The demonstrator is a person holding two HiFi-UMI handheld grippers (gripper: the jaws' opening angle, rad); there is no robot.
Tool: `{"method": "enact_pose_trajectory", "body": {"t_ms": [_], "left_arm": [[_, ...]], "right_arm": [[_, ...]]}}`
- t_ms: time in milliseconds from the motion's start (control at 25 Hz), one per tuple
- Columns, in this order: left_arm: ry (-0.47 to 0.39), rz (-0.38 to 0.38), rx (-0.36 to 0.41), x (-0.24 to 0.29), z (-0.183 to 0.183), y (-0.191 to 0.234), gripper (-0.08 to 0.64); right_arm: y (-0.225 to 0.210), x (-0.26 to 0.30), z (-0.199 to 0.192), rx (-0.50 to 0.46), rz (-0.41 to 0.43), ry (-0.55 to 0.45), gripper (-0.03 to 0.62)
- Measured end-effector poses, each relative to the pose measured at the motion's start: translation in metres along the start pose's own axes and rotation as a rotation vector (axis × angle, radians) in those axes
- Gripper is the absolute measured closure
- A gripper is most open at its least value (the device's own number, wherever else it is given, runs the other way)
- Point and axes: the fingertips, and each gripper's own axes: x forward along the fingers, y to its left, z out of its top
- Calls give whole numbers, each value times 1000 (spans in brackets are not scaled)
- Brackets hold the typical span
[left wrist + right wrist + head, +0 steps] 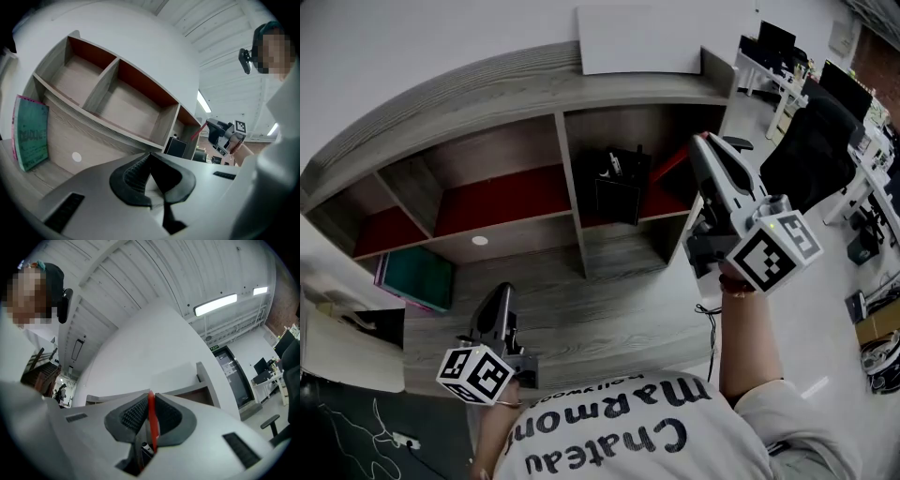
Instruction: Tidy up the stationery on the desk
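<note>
My right gripper (699,142) is raised in front of the wooden shelf unit (572,202), shut on a thin red pen (151,420) that stands between its pads. In the head view the red pen (671,164) slants from the jaws toward the shelf's right-hand compartment, where a black pen holder (617,190) stands with several pens in it. My left gripper (499,295) hovers low over the desk (609,319), jaws shut with nothing in them (151,163). From the left gripper view, the right gripper (224,133) and pen holder (177,146) show at the right.
A green book (417,277) stands against the shelf's lower left. A white box (642,37) lies on top of the shelf. A cable (710,323) hangs at the desk's right edge. Office chairs and desks (811,141) fill the room on the right.
</note>
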Motion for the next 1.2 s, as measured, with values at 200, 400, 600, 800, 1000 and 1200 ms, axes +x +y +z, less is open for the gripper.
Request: {"method": "enact_pose_trajectory", "body": {"t_ms": [200, 400, 600, 800, 1000, 1200], "left_arm": [[-24, 66, 3, -12, 4, 9, 546], [-37, 103, -5, -22, 7, 22, 546], [-36, 125, -8, -26, 5, 24, 546], [-31, 136, -13, -28, 1, 28, 546], [-28, 138, -12, -31, 1, 29, 546], [-28, 146, -8, -33, 2, 30, 546]], "right_arm": [[4, 20, -7, -20, 45, 11, 538], [7, 36, -33, -47, 53, 63, 538], [4, 43, -56, -64, 53, 124, 538], [2, 46, -74, -84, 45, 191, 538], [0, 46, -93, -93, 32, 243, 537], [-3, 45, -106, -84, 22, 274, 537]]}}
